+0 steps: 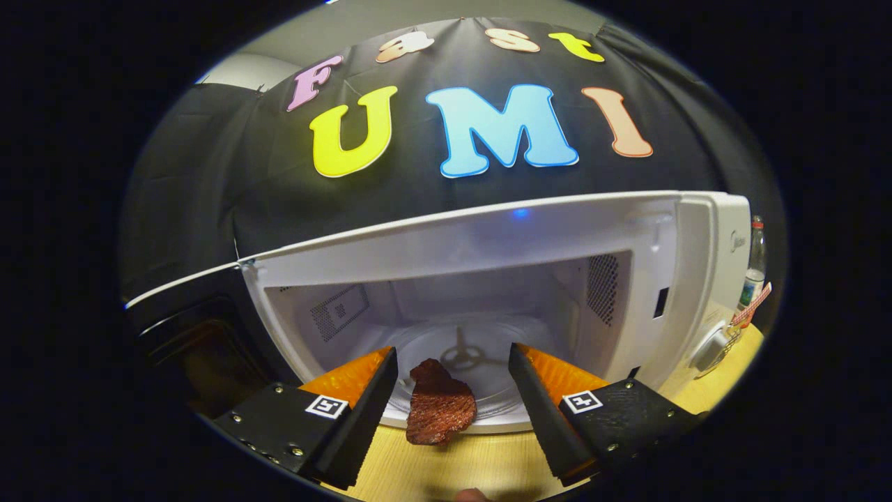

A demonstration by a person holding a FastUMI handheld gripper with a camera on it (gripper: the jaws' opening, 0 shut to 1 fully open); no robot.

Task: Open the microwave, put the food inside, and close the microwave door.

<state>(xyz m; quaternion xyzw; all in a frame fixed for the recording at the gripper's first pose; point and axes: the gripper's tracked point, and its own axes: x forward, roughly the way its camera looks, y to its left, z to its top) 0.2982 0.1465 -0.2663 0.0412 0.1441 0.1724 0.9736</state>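
Microwave (686, 279) stands on the wooden desk (481, 464) with its door (185, 328) swung fully aside to the left, so you look straight into the pale cavity. Inside, the glass turntable (488, 380) sits on the cavity floor with its hub showing through the middle, and vent grilles mark the left and right inner walls.

Your tool (453, 380) is spread wide; its two fingers stand well apart and press on nothing. Their tips reach about to the front lip of the cavity, one on each side of the opening.

Food, a dark reddish-brown slab of meat (439, 408), lies between the fingers, nearer the left one but clear of both. Its far end rests over the front rim of the turntable, and its near end overhangs the sill toward the desk. Whether the near end touches the desk you cannot tell from this angle.

Beyond the microwave's right side, a clear bottle (755, 268) stands on the desk, with a small red-and-white striped item (751, 307) just in front of it. A control knob (711, 348) shows on the microwave's right panel.
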